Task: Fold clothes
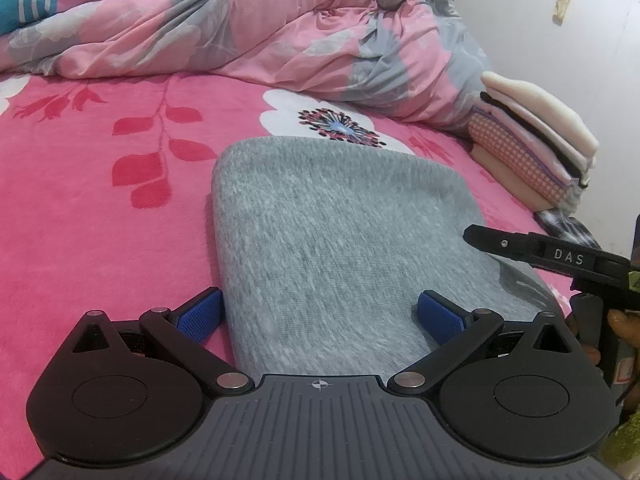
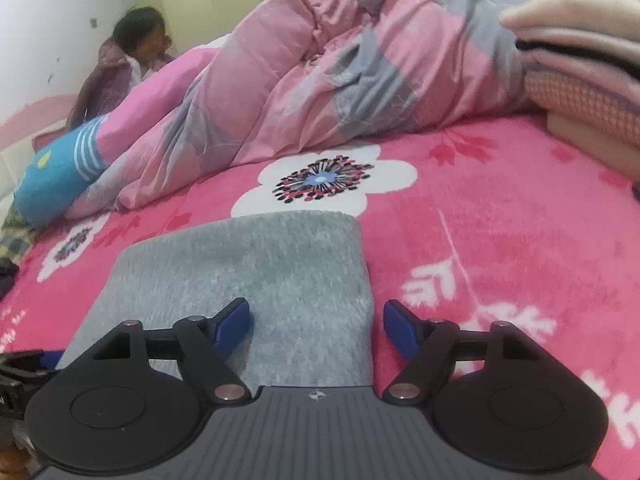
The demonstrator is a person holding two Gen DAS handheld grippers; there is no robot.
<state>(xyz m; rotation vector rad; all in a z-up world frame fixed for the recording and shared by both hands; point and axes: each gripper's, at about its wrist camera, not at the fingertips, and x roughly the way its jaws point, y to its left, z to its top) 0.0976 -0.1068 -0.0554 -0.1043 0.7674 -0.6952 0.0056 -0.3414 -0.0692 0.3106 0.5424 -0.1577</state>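
A folded grey knit garment (image 1: 340,232) lies flat on the pink flowered blanket (image 1: 100,184). My left gripper (image 1: 320,318) is open, its blue pads straddling the garment's near left part, with nothing pinched. In the left wrist view the other gripper's black finger (image 1: 532,250) reaches in from the right, above the garment's right edge. In the right wrist view the same grey garment (image 2: 260,276) lies ahead. My right gripper (image 2: 316,330) stands open over its near right corner, one pad over the cloth and the other past its right edge.
A rumpled pink and grey quilt (image 1: 248,28) is heaped across the back of the bed. A stack of folded clothes (image 1: 536,140) sits at the right edge near the wall. A person (image 2: 132,60) sits at the far left beside a blue pillow (image 2: 56,172).
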